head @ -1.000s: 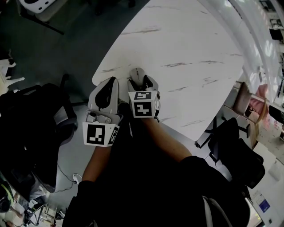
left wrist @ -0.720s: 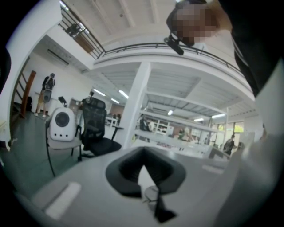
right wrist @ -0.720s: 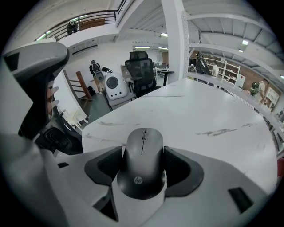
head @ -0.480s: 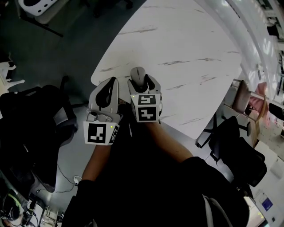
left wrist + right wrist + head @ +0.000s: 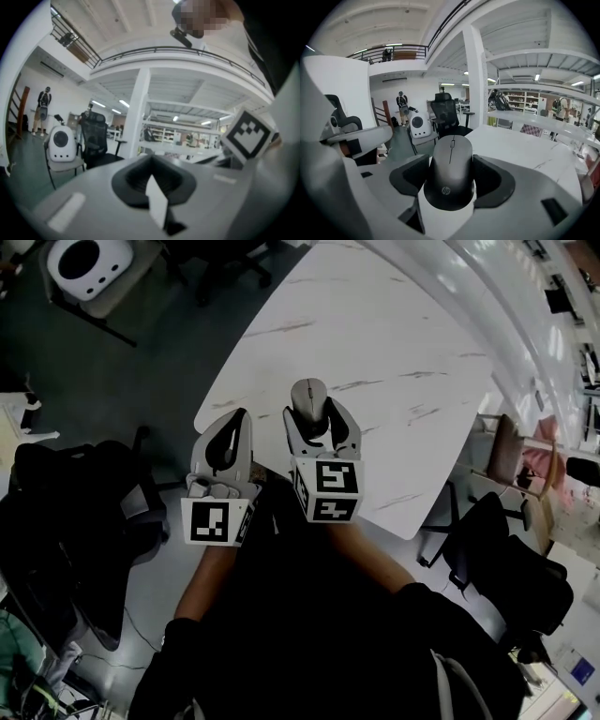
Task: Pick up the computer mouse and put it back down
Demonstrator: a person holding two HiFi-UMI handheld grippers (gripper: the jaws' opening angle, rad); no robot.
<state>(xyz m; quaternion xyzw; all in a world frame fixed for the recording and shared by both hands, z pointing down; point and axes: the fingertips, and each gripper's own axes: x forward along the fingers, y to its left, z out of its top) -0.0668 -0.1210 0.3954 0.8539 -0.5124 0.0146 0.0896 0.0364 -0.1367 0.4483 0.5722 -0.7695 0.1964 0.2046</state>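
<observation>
My right gripper (image 5: 318,415) is shut on a dark grey computer mouse (image 5: 309,396), held off the white marble-patterned table (image 5: 403,334) near its near-left edge. In the right gripper view the mouse (image 5: 450,171) sits between the two black pads (image 5: 410,176), its nose pointing away, and the table (image 5: 513,145) spreads beyond on the right. My left gripper (image 5: 225,439) hangs just left of the right one, beside the table's edge, with its jaws together and nothing in them. In the left gripper view, the left gripper (image 5: 152,180) shows only the room past its joined pads.
A black office chair (image 5: 89,507) stands on the floor at my left. A white rounded case (image 5: 86,261) rests on a chair at the far left. More chairs (image 5: 502,549) stand past the table's right end. A black office chair (image 5: 446,115) stands by the table's far side.
My right gripper has risen and moved forward with the mouse, which now looks larger and farther over the table. The left gripper has barely shifted.
</observation>
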